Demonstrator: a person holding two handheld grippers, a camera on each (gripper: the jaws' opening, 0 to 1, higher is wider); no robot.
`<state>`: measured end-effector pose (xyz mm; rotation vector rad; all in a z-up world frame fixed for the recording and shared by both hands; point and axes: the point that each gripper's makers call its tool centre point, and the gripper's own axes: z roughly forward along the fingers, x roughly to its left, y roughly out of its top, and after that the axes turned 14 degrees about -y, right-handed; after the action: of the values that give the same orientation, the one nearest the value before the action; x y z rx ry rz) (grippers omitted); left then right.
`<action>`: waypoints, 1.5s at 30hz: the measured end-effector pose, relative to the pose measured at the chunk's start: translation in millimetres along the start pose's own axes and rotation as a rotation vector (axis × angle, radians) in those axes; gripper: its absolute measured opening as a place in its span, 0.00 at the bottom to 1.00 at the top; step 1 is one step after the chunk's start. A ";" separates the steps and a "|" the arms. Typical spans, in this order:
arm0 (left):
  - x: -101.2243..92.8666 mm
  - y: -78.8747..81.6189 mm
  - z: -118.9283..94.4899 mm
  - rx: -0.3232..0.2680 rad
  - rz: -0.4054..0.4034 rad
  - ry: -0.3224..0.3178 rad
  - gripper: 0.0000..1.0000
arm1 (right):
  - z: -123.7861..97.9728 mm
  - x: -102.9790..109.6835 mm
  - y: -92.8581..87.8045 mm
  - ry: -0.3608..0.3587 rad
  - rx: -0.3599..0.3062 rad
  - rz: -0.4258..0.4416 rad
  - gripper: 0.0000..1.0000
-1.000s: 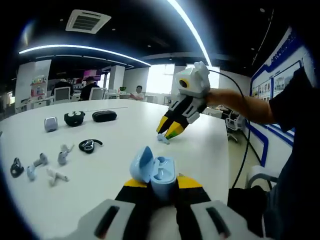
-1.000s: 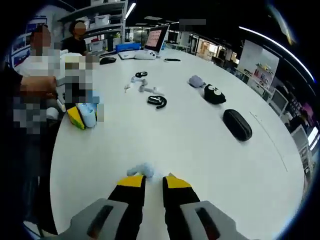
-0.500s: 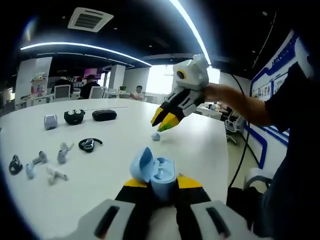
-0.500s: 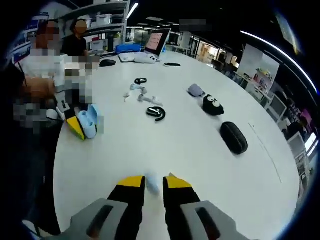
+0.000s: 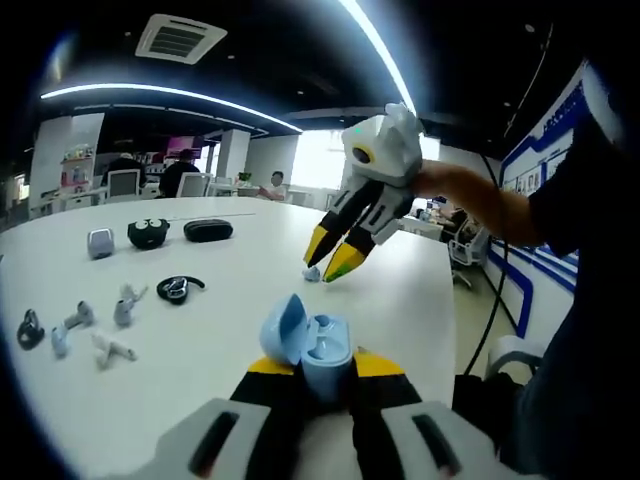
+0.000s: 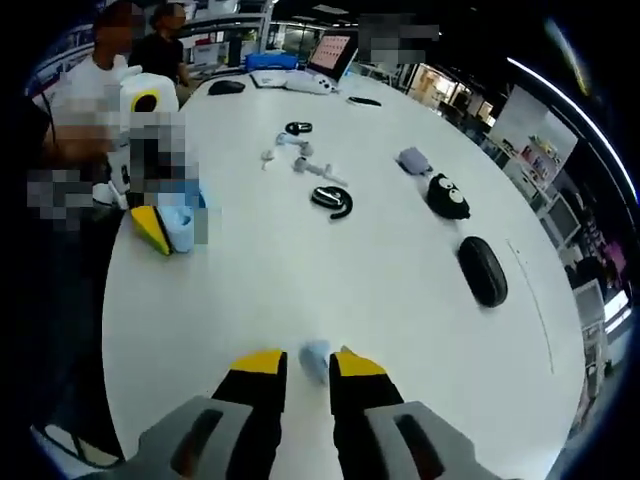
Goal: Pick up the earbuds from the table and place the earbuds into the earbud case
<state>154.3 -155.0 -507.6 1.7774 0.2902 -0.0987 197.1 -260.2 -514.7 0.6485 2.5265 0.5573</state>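
While the case is gripped, scene: white table (image 5: pixel 200 250) with small audio items spread on it.
Left gripper (image 5: pixel 325 372): jaws closed on the case, held low over the near table edge.
Case (image 5: pixel 312 347): light blue, lid open and tipped left, seen between the left jaws; also seen at the far left in the right gripper view (image 6: pixel 178 228).
Right gripper (image 6: pixel 308 365): jaws narrow, with the earbud seen between the tips; whether it is pinched cannot be told. In the left gripper view (image 5: pixel 332 258) it is seen tilted down, tips just above the table.
Earbud (image 6: pixel 315 358): pale blue, between the right tips; in the left gripper view (image 5: pixel 312 273) it is seen on or just off the table, right beside the tips, beyond the case.
Other earbuds (image 5: pixel 100 330): several pale ones loose on the left part of the table, well apart from the case.
Black ear hook (image 5: pixel 178 291): lying left of the case, further off.
Black oval case (image 6: pixel 483 270): on the right in the right gripper view.
Black pouch with eyes (image 6: pixel 447 198): beside a grey pouch (image 6: pixel 413 160), further away.
Person: a hand (image 5: pixel 450 192) is seen holding the right gripper.
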 end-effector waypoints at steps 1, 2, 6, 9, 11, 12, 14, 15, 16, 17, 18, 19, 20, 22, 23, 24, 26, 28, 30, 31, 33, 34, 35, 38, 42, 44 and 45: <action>0.0 0.0 -0.2 0.001 0.000 0.001 0.19 | 2.0 -1.8 1.1 0.001 0.014 -0.004 0.18; 0.0 0.0 -0.3 0.001 0.001 0.000 0.19 | 4.4 -4.3 3.6 0.003 0.020 -0.004 0.18; 0.0 0.1 -0.6 0.001 -0.001 0.001 0.19 | 8.8 -5.7 3.7 0.023 0.087 -0.012 0.17; 0.1 0.2 -0.9 0.001 -0.001 0.001 0.19 | 10.7 -3.0 2.0 0.048 0.146 -0.015 0.16; 0.2 0.3 -1.0 0.001 -0.001 0.001 0.19 | 11.3 -4.8 5.9 0.045 0.158 -0.011 0.16; 0.3 0.4 -1.1 0.001 -0.001 0.001 0.19 | 11.4 -4.5 5.4 0.048 0.174 -0.014 0.16; 0.4 0.6 -1.3 0.001 -0.001 0.000 0.19 | 11.2 -2.2 3.7 0.060 0.205 -0.020 0.15; 0.5 0.6 -1.4 0.001 -0.002 -0.001 0.19 | 10.7 -1.2 4.6 0.066 0.211 -0.019 0.13; 0.5 0.7 -1.5 0.001 -0.003 -0.002 0.19 | 10.0 -1.0 2.8 0.068 0.229 -0.027 0.11; 0.5 0.8 -1.4 0.001 -0.003 -0.005 0.19 | 10.2 -0.9 2.3 0.066 0.234 -0.035 0.11; 0.4 1.0 -1.3 0.001 -0.004 -0.006 0.19 | 10.0 -0.6 3.4 0.068 0.233 -0.036 0.11; 0.2 1.0 -1.1 0.001 -0.004 -0.008 0.19 | 10.5 -0.3 4.3 0.071 0.234 -0.034 0.11; 0.2 1.0 -1.1 0.002 -0.003 -0.009 0.19 | 10.5 0.0 4.4 0.073 0.235 -0.034 0.11; -0.4 0.9 -0.8 0.003 -0.002 -0.012 0.19 | 11.1 0.3 5.8 0.074 0.228 -0.037 0.11; -0.5 0.9 -0.9 0.004 -0.002 -0.012 0.19 | 11.1 0.9 6.5 0.074 0.225 -0.038 0.11; -0.6 0.9 -0.8 0.003 -0.001 -0.012 0.19 | 10.9 1.5 6.7 0.074 0.224 -0.039 0.11; -1.0 0.8 -0.8 0.003 -0.002 -0.013 0.19 | 9.7 3.8 7.4 0.079 0.211 -0.035 0.11; -1.6 0.6 -0.7 0.004 -0.001 -0.015 0.19 | 7.9 7.2 9.0 0.092 0.188 -0.020 0.10; -1.9 0.4 -0.5 0.004 0.000 -0.018 0.19 | 4.6 10.9 14.6 0.117 0.138 0.024 0.10; -2.0 0.4 -0.4 0.005 -0.001 -0.020 0.19 | 2.4 12.0 16.3 0.130 0.119 0.051 0.10; -2.1 0.3 -0.3 0.006 -0.002 -0.024 0.19 | -2.3 13.7 23.3 0.160 0.055 0.114 0.10; -2.2 0.2 -0.3 0.008 -0.001 -0.027 0.19 | -5.3 15.9 27.3 0.188 0.018 0.147 0.10; -2.3 0.1 -0.3 0.008 0.000 -0.030 0.19 | -6.4 16.6 28.8 0.196 0.004 0.156 0.10; -2.1 0.3 -0.6 0.010 -0.006 -0.045 0.19 | -16.7 22.9 46.1 0.295 -0.139 0.296 0.10; -2.7 0.6 1.0 0.023 -0.008 -0.056 0.19 | -23.0 28.4 58.4 0.365 -0.237 0.408 0.10; -3.0 0.2 2.1 0.044 0.001 -0.061 0.19 | -26.4 31.4 65.1 0.399 -0.288 0.455 0.10; -2.7 0.9 2.8 0.046 -0.005 -0.063 0.19 | -29.1 33.5 69.1 0.422 -0.314 0.486 0.10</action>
<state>152.2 -158.3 -506.8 1.8159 0.2491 -0.1656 179.1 -194.4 -469.0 1.1250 2.5584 1.3551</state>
